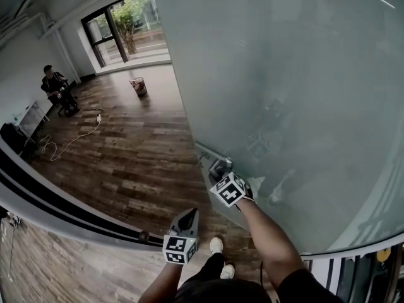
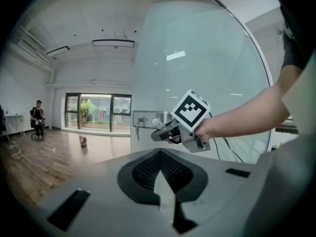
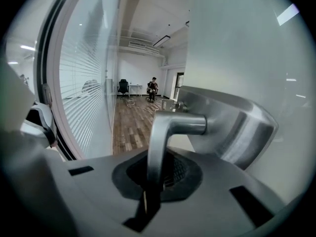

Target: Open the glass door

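The glass door [image 1: 284, 74] is a large frosted pane filling the right of the head view. Its metal lever handle [image 1: 213, 160] sits at the pane's left edge. My right gripper [image 1: 221, 170] is shut on that handle; in the right gripper view the lever [image 3: 165, 132] runs down between the jaws of the right gripper [image 3: 152, 194]. My left gripper [image 1: 186, 223] hangs lower and nearer to me, apart from the door, shut with nothing in it. The left gripper view shows the right gripper [image 2: 160, 127] at the lock plate [image 2: 145, 118], behind the left gripper [image 2: 165, 201].
A dark floor track [image 1: 63, 201] crosses the wooden floor at the left. A small bucket [image 1: 138, 86] stands far back near the window door [image 1: 126, 27]. A person sits on a chair [image 1: 57, 88] at the far left, with a cable [image 1: 69, 141] on the floor. A glass wall with blinds [image 3: 84, 98] is beside the door.
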Motion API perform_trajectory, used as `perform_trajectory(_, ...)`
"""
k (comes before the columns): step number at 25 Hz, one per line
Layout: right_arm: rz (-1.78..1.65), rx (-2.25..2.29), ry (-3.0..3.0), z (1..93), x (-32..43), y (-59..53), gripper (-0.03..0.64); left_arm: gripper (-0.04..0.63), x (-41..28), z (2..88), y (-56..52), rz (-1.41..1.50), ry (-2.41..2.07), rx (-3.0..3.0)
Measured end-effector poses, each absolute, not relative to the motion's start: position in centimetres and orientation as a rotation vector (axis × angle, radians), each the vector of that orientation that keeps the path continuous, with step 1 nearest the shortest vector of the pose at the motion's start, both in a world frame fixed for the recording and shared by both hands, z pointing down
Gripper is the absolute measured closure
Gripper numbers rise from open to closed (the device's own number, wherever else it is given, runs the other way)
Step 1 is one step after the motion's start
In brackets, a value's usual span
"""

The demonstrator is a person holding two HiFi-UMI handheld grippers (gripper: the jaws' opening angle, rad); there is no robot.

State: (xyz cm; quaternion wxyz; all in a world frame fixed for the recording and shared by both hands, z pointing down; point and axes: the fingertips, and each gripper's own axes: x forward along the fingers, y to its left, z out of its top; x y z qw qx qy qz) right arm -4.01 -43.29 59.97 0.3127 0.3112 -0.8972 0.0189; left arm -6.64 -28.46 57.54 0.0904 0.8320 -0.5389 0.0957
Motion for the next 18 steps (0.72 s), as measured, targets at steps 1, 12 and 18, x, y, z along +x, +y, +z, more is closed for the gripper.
perform_trajectory(1,0.054,0.832,-2.366,59.9,-3.6,-44.4,0.601,0.597,-6.5,57.6,-29.6,0.275,-1.597,2.471)
perform_trajectory(12,0.119,0.995,-2.322,59.9,2.8,-56.1,0.601,0.597,-2.5,58.1,-42.5,0.265,-1.471,2.531)
perform_trajectory(18,0.182,1.072,-2.300,61.8,5.5,-63.5,0.601,0.597,-3.4,59.4,-49.9,0.280,-1.392,2.548)
